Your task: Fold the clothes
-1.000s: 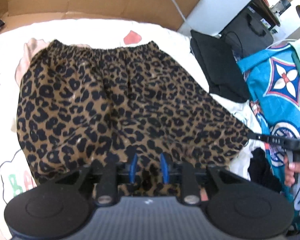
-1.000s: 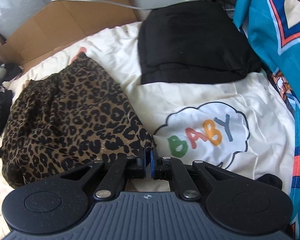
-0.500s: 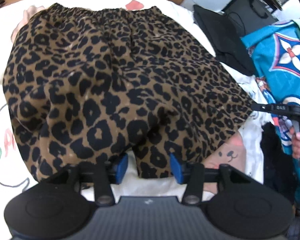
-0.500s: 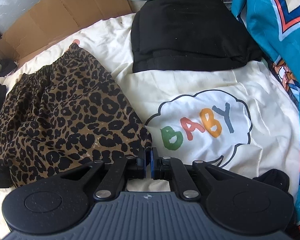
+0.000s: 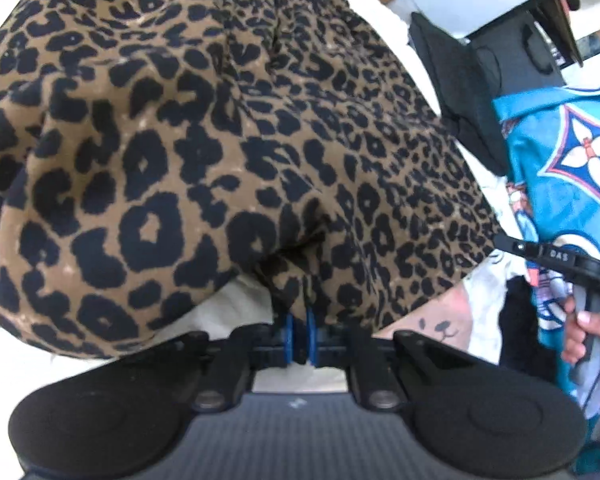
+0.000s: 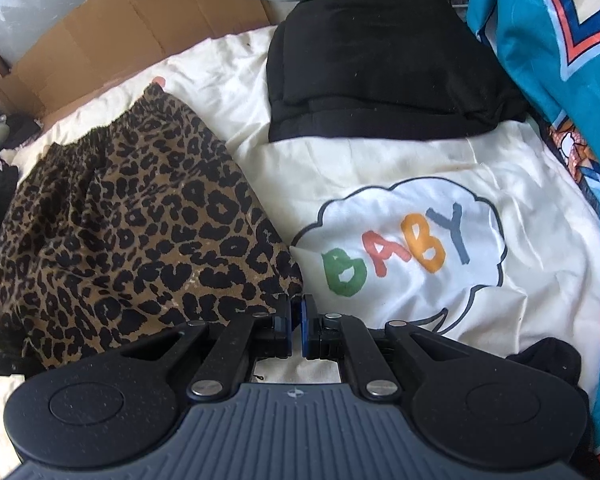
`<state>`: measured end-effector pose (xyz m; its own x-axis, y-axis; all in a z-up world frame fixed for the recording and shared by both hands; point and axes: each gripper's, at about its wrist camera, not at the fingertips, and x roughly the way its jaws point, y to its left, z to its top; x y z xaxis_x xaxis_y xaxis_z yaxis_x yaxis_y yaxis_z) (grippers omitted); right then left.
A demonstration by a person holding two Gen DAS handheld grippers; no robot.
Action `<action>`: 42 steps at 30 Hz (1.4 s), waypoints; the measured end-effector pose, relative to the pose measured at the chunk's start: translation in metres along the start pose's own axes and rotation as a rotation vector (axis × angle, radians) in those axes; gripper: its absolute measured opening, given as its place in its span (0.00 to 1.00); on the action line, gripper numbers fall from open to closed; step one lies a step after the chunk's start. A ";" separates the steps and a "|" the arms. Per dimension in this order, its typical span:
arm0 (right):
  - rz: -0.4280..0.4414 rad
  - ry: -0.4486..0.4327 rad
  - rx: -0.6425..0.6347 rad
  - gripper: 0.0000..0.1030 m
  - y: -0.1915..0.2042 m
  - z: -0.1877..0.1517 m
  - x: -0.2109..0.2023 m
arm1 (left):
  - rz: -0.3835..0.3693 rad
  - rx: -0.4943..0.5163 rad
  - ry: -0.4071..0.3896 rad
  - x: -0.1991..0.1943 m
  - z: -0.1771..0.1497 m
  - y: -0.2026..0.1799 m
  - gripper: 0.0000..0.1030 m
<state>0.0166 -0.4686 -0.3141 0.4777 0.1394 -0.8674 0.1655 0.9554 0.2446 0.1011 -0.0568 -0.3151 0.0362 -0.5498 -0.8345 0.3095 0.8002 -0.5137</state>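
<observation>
On the cream bed quilt (image 6: 380, 168), our left gripper (image 5: 299, 330) is closing on the leopard-print skirt's (image 5: 220, 140) near hem; our right gripper (image 6: 297, 326) pinches its right corner.

bare cream sheet (image 6: 500, 168) right of skirt (image 6: 132, 232), black pile (image 6: 380, 64) behind

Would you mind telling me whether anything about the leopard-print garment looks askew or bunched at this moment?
Yes. The leopard-print garment is not lying flat: in the left wrist view its near left side billows up in a rounded hump, and the hem puckers where the left gripper is closing on it. The waistband is gathered unevenly.
</observation>
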 end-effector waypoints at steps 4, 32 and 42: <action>0.005 -0.041 -0.011 0.02 0.003 0.006 -0.016 | -0.085 0.004 0.011 -0.018 -0.004 -0.006 0.08; -0.072 -0.075 0.018 0.02 -0.006 0.019 -0.018 | 0.054 0.049 0.055 0.002 -0.021 0.004 0.45; -0.062 -0.083 0.035 0.02 -0.008 0.024 -0.023 | -0.070 0.020 0.080 0.002 -0.022 0.003 0.08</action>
<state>0.0248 -0.4859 -0.2862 0.5349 0.0567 -0.8430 0.2267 0.9515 0.2079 0.0813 -0.0506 -0.3225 -0.0622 -0.5829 -0.8101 0.3274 0.7549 -0.5683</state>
